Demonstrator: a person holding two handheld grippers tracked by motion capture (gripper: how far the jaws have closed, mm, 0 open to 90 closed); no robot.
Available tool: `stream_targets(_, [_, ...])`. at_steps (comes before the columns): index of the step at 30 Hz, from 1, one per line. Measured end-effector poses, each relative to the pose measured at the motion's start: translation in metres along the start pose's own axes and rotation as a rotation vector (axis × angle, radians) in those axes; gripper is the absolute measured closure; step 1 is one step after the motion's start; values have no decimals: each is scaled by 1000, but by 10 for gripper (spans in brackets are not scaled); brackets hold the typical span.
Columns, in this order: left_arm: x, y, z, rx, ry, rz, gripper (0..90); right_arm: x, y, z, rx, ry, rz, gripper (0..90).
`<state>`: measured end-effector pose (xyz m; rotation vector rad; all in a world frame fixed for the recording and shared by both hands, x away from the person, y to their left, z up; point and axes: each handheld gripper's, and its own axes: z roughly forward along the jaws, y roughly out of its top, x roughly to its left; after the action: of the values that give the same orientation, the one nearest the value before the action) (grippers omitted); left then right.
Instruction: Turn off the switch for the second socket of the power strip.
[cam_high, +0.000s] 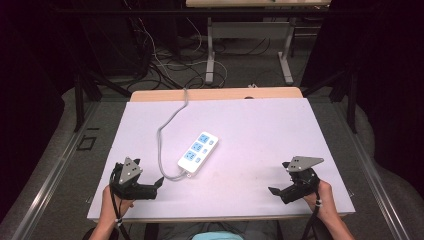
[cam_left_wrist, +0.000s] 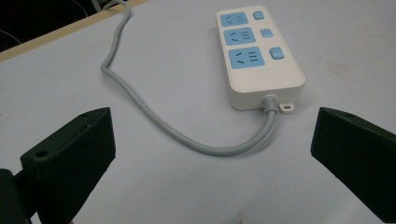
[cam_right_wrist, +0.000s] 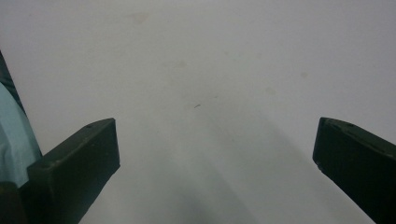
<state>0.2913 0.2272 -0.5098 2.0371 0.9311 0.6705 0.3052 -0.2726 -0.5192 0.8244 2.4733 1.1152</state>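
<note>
Left gripper (cam_high: 159, 184) held low over the near left part of the white table (cam_high: 260, 135), jaws spread wide with nothing between them, pointing toward the middle of the board. Just ahead of those jaws and a little to their right in the left gripper view, a white three-socket power strip (cam_left_wrist: 259, 53) lying flat, blue socket faces up, three blue switches (cam_left_wrist: 276, 52) along its far side. Out of the strip's near end, a grey cord (cam_left_wrist: 154, 116) bending across in front of the jaw tips, then running away to their left and back toward the table's wooden far edge (cam_high: 215, 94); apart from both jaws, touching neither. Beside the cord exit, a small mounting tab (cam_left_wrist: 287, 107) resting on the table. Right gripper (cam_high: 273, 190) held over the near right part of the table, well apart from the strip, jaws likewise opened wide and gripping nothing; bare tabletop with faint stains ahead of them in the right gripper view. At the left edge of that view, behind the left-hand jaw, a strip of light blue cloth (cam_right_wrist: 14, 135). Both hands at the table's near edge, one around each gripper's rear, a cable trailing down from each.
</note>
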Motion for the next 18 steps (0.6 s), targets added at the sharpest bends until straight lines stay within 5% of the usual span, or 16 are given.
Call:
stream_targets(9, [-3,4,8,47,1,72,0,-1,0,0,4,0,0,0])
stream_targets(18, [-8,12,20,68,-9,66,0,-1,0,1,5,0,12,0])
